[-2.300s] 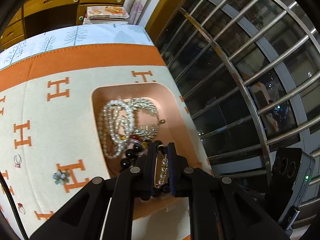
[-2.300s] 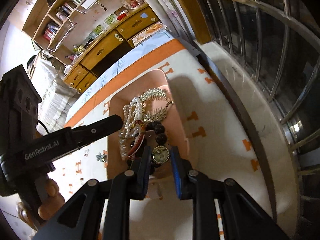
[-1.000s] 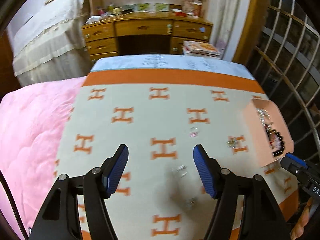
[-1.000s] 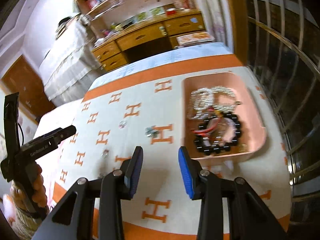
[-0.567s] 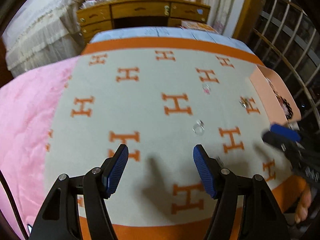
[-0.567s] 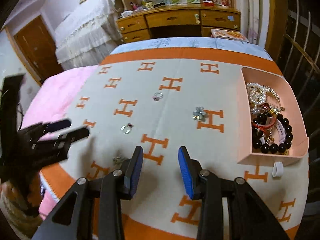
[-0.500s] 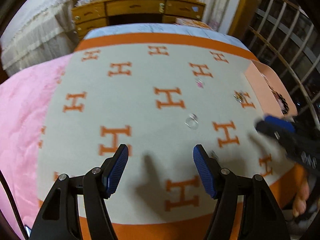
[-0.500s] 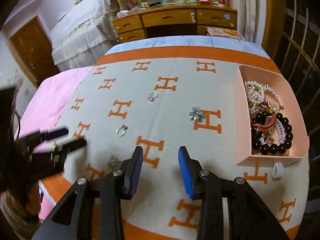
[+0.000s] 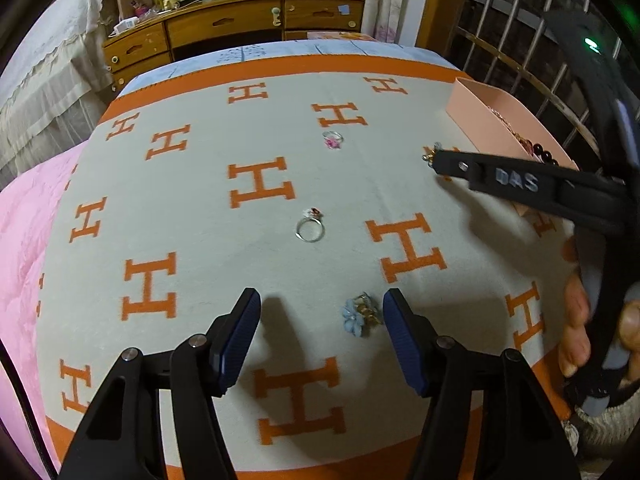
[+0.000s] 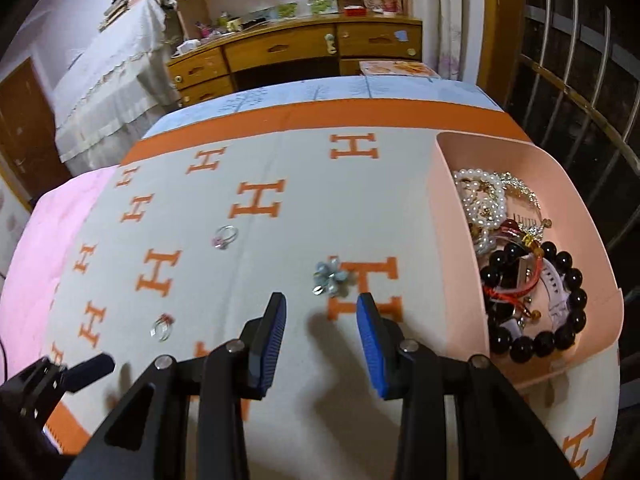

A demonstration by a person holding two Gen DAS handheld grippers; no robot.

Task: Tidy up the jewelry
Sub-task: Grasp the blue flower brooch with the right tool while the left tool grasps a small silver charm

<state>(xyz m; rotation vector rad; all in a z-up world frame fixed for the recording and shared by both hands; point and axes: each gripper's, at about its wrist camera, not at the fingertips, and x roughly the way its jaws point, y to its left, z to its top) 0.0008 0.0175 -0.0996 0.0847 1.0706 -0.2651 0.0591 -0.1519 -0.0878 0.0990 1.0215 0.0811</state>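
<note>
My left gripper (image 9: 320,312) is open and empty just above the blanket, with a blue flower brooch (image 9: 359,315) between its fingertips, nearer the right one. A silver ring with a red stone (image 9: 310,226) and a pink-stone ring (image 9: 333,139) lie further ahead. My right gripper (image 10: 322,312) is open and empty, with a silver-blue flower brooch (image 10: 330,277) just ahead of its tips. The pink tray (image 10: 448,216) to its right holds pearls, black beads and a watch. The right gripper also shows in the left wrist view (image 9: 500,178).
The H-patterned cream and orange blanket (image 9: 200,208) covers the bed. A pink quilt (image 9: 20,240) lies at the left. A wooden dresser (image 10: 304,52) stands behind, and window bars (image 10: 580,92) run along the right. The left gripper's tip shows at the lower left (image 10: 86,366).
Both grippers have left the tray and opened, leaving their pieces in it. They have dropped low over the blanket, each toward a flower brooch.
</note>
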